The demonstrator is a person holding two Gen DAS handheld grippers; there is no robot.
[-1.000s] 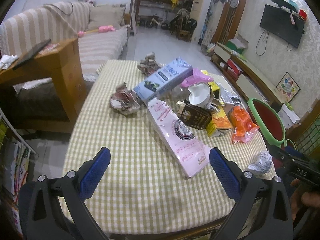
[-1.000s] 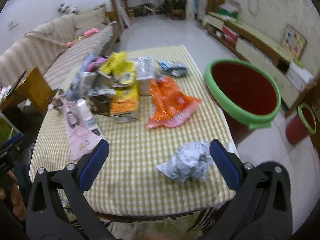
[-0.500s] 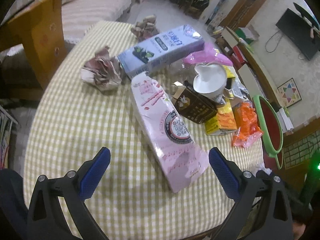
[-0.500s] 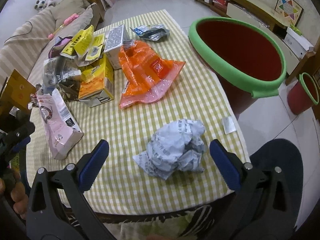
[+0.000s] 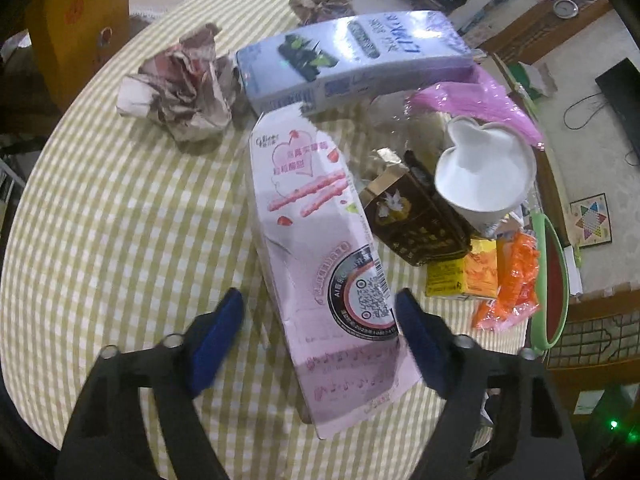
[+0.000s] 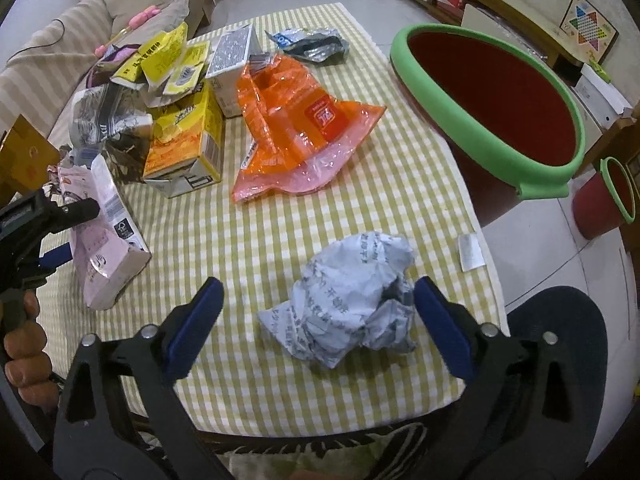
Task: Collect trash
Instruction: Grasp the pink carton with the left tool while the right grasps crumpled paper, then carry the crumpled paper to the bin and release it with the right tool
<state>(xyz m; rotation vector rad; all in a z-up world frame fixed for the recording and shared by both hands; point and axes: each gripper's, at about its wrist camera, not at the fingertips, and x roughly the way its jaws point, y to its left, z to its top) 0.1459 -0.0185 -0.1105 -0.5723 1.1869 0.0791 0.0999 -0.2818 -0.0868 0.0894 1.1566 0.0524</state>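
My left tongs (image 5: 320,320) stand partly closed around the near end of the pink carton (image 5: 324,264); the right pad touches its edge, the left pad (image 5: 218,338) sits just off it, so I cannot say it is gripped. The carton lies flat on the checked counter (image 5: 120,220). It carries a heart drawing, pink Chinese print and a QR code; I cannot read the small text. Beyond it lies a blue box (image 5: 352,60) with large Chinese lettering, a crumpled reddish paper (image 5: 180,88) to its left, a dark brown box (image 5: 416,220) and a white paper cup (image 5: 484,172) to its right.

My right tongs (image 6: 318,312) are wide open, one pad on each side of the grey crumpled paper (image 6: 352,300), the right pad just beside it and the left one apart. Its print is creased and unreadable. Bare cloth separates it from the orange plastic bag (image 6: 296,128) with a red label and the yellow carton (image 6: 188,140). The green-rimmed red bin (image 6: 504,92) stands just off the counter's right edge, its base cut from sight. A small slip of paper (image 6: 472,252) lies at that edge.
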